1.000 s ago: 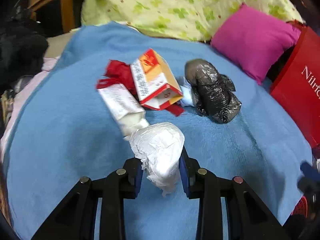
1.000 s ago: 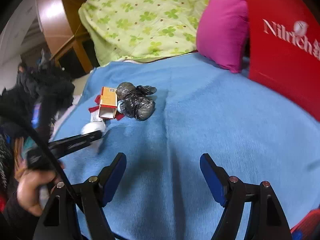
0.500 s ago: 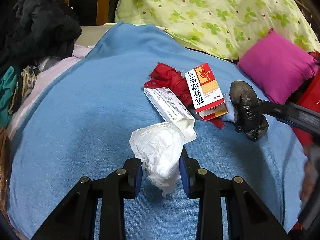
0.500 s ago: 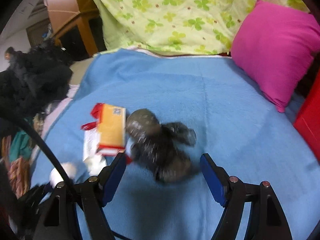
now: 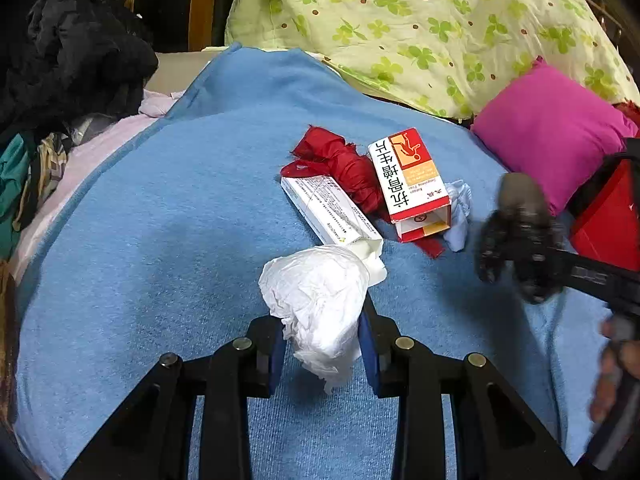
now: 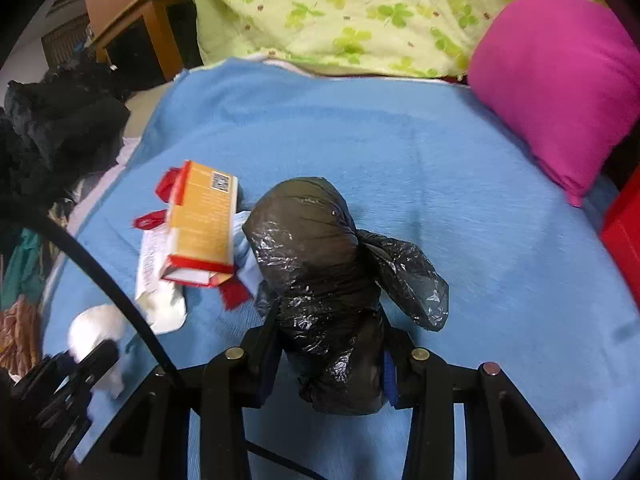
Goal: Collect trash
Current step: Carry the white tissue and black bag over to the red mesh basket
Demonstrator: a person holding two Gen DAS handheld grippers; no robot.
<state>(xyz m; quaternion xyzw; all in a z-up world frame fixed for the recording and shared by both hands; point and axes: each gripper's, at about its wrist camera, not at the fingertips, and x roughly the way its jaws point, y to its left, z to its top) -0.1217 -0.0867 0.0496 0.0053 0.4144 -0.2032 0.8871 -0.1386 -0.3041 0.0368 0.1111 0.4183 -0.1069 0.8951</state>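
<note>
My left gripper (image 5: 322, 346) is shut on a crumpled white tissue wad (image 5: 316, 300), held just above the blue blanket (image 5: 168, 220). My right gripper (image 6: 326, 356) has its jaws closing around a knotted black plastic bag (image 6: 316, 264), and both pads press its lower end. The same bag (image 5: 520, 228) looks blurred at the right of the left wrist view. Left on the blanket lie an orange-and-red carton (image 5: 412, 184), a long white box (image 5: 328, 208), a red wrapper (image 5: 340, 164) and a small pale blue scrap (image 5: 460, 212). The carton (image 6: 204, 224) lies left of the bag.
A magenta pillow (image 6: 556, 76) and a green clover-print quilt (image 6: 352, 12) lie at the back. A red box (image 5: 608, 220) stands at the right edge. Dark clothes (image 5: 72, 56) are piled on the left, by wooden furniture (image 6: 132, 28).
My right gripper swung left across the blanket to the black bag and closed on it. The left gripper shifted a little, still holding the tissue.
</note>
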